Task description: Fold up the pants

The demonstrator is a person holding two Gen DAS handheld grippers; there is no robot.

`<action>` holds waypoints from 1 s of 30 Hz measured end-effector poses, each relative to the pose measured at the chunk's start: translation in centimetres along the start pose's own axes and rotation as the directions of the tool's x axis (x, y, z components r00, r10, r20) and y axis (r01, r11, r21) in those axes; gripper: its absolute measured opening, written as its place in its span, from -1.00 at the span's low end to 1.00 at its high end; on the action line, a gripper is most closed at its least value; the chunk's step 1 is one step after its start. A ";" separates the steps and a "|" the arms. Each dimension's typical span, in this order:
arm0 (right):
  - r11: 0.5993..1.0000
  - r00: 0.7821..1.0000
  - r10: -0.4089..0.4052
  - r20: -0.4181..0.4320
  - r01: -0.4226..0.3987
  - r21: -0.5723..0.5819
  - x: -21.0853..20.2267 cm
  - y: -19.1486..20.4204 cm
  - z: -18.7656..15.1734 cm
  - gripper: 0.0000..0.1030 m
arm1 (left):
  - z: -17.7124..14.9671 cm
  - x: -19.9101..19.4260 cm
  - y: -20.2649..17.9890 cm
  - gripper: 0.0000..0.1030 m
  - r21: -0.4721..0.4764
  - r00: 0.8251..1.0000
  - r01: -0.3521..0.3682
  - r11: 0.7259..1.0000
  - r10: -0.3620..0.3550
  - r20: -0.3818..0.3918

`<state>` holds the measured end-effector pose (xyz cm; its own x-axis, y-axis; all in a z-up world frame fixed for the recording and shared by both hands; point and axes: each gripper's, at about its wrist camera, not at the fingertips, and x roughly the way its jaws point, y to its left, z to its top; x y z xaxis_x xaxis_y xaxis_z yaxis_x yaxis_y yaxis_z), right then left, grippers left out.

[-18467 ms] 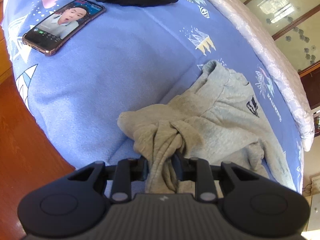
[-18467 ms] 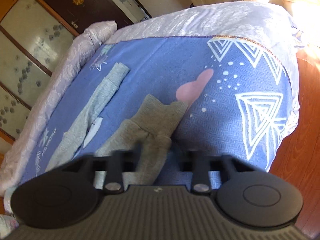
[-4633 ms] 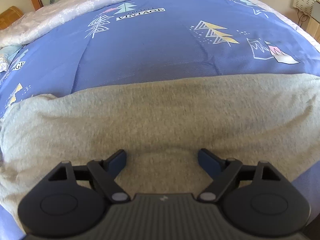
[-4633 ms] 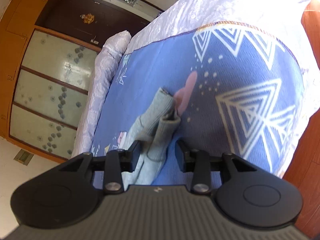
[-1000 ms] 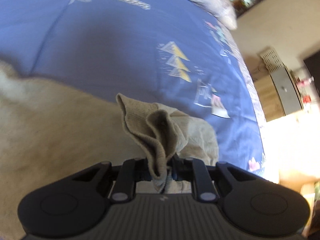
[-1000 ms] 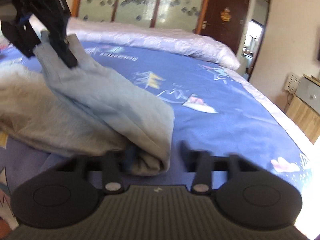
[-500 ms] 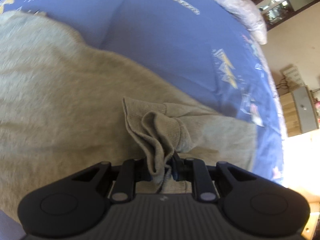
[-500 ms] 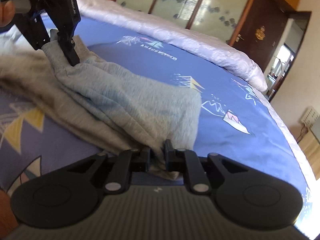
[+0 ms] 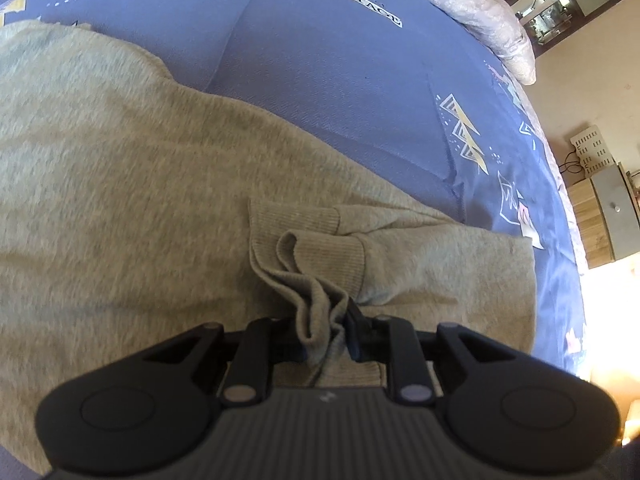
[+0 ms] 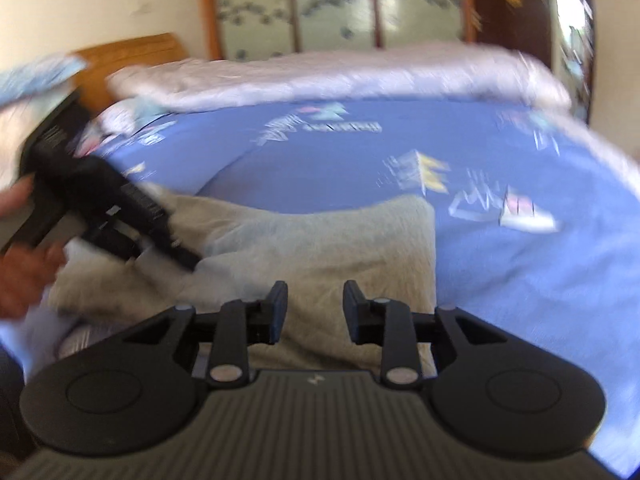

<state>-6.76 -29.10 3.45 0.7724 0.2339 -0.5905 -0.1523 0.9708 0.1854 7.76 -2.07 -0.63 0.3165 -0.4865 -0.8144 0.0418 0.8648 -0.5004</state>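
on the bed (image 9: pixel 340 80), left gripper (image 9: pixel 326 334) pinches the pants (image 9: pixel 120 200) cuffs at 6 o'clock; right gripper (image 10: pixel 315 306) fingers just spreading, nothing between.

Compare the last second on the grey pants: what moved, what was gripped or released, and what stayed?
The right gripper has just been opening: it let go of the folded edge, and nothing is between its jaws now. The left gripper carried the ribbed cuffs down onto the grey pants, folding the legs over. Unchanged: the left gripper is still shut on the cuffs, and the pants lie on the blue bedspread.
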 end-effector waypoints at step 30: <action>0.977 0.978 0.193 -0.075 -0.185 0.103 4.3 8.6 2.5 -0.34 | -4.9 -19.6 18.9 0.18 -0.301 0.904 -0.143 0.943 0.248 0.347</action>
<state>-3.19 -19.84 4.50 0.6801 0.4202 -0.6007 -0.2282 0.9000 0.3712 -2.26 23.18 4.47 0.6255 -0.1821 -0.7587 -0.2911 0.8477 -0.4434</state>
